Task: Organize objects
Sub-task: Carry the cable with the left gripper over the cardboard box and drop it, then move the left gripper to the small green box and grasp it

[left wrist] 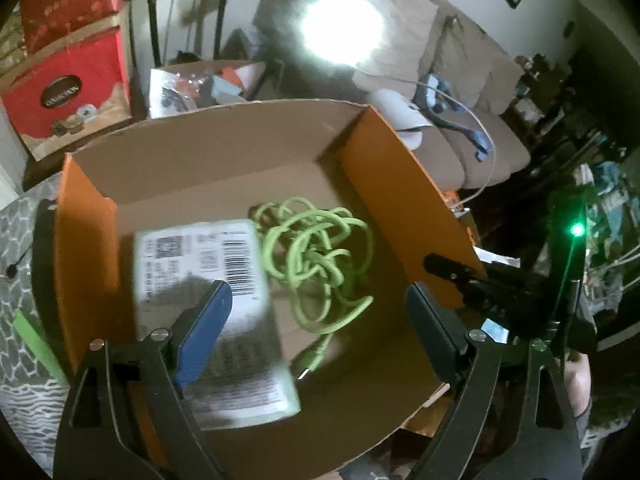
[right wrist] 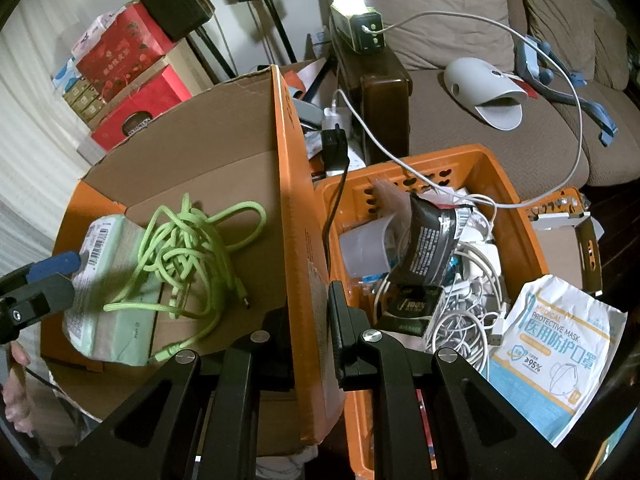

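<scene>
Cluttered sofa and boxes ring an open cardboard box (left wrist: 208,184); the left claw (left wrist: 316,320) hangs wide open above it, empty, its blue pad over a pale green packet (left wrist: 208,312) lying lengthwise on the box floor, a green cable (left wrist: 316,248) tangled beside; the right claw (right wrist: 308,312) pinches the box's orange flap (right wrist: 296,240)

Cable (right wrist: 188,256) and packet (right wrist: 108,288) inside cardboard box (right wrist: 224,136), basket (right wrist: 472,164) right of it, sofa (right wrist: 480,92) behind.
</scene>
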`<move>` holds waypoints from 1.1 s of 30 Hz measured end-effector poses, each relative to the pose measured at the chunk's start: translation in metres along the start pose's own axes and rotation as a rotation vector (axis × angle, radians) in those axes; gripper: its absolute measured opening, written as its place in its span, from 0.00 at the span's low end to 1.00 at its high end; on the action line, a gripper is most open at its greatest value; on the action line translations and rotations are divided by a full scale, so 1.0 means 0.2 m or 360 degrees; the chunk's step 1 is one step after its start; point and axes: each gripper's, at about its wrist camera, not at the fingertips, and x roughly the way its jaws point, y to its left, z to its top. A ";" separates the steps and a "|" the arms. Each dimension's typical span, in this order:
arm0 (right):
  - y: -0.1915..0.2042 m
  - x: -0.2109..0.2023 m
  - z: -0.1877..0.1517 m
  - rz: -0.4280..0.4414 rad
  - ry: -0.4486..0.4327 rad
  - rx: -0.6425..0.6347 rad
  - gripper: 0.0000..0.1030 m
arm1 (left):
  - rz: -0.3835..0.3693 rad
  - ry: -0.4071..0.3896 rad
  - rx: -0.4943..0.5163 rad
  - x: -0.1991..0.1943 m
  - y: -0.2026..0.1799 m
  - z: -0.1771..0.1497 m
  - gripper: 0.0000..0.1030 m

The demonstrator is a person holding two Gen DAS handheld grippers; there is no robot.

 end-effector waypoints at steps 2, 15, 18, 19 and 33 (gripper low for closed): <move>0.00 0.00 0.00 0.0003 -0.0002 0.0001 0.11 | 0.0010 -0.0019 0.0000 -0.02 0.02 -0.01 0.87; 0.00 0.00 0.00 0.0002 -0.0001 0.0001 0.11 | 0.0020 -0.0185 -0.0005 -0.28 0.24 -0.01 1.00; 0.00 0.00 0.00 0.0003 0.0000 0.0002 0.11 | 0.0038 -0.0202 0.0015 -0.34 0.30 -0.02 1.00; 0.00 0.00 0.01 0.0001 0.0000 0.0001 0.11 | 0.0062 -0.0200 0.0026 -0.36 0.32 -0.02 1.00; -0.01 0.01 -0.02 -0.0010 0.0014 -0.0011 0.11 | 0.0313 -0.0269 -0.0169 -0.65 0.91 -0.11 1.00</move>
